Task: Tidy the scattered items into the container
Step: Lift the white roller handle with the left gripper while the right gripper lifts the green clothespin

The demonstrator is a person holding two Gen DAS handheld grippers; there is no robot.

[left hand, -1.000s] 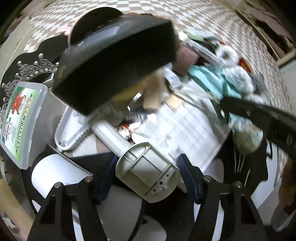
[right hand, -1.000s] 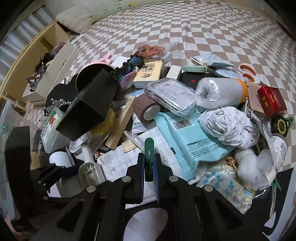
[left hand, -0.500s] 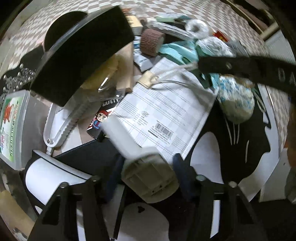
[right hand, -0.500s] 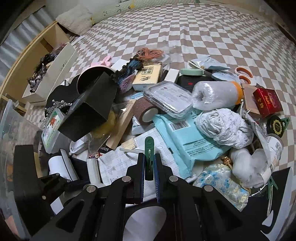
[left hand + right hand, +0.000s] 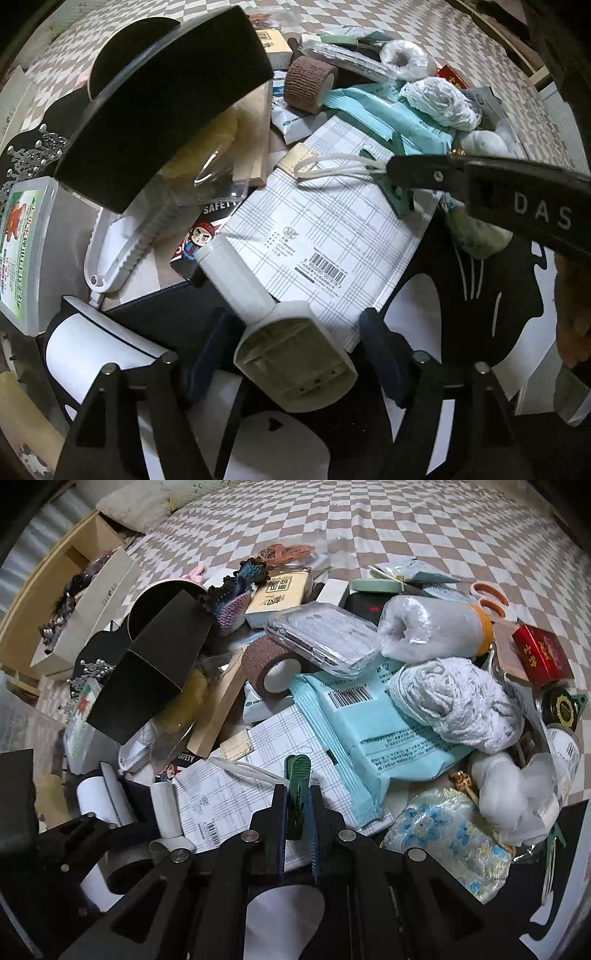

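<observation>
Change: white plastic handle piece (image 5: 275, 332), lying flatter in the pile a second earlier, now stood tipped toward the left tool (image 5: 295, 347), its hollow base between the blue pads.
Left tool: aimed straight down over the heap, jaws opening, pads clear of the handle piece on both sides.
Meaning: likely a fumbled or reset grip; the piece was not yet secured for tidying.
Right tool: (image 5: 297, 812) angled steeply down, pressed together on a green clothespin (image 5: 297, 786), unchanged over the second.
Pile: clutter covered the checked bed (image 5: 406, 528), a gridded paper pack (image 5: 325, 236) under both tools.
Container: a clear bin edge (image 5: 14, 716) at far left, possibly the target; hard to tell.
</observation>
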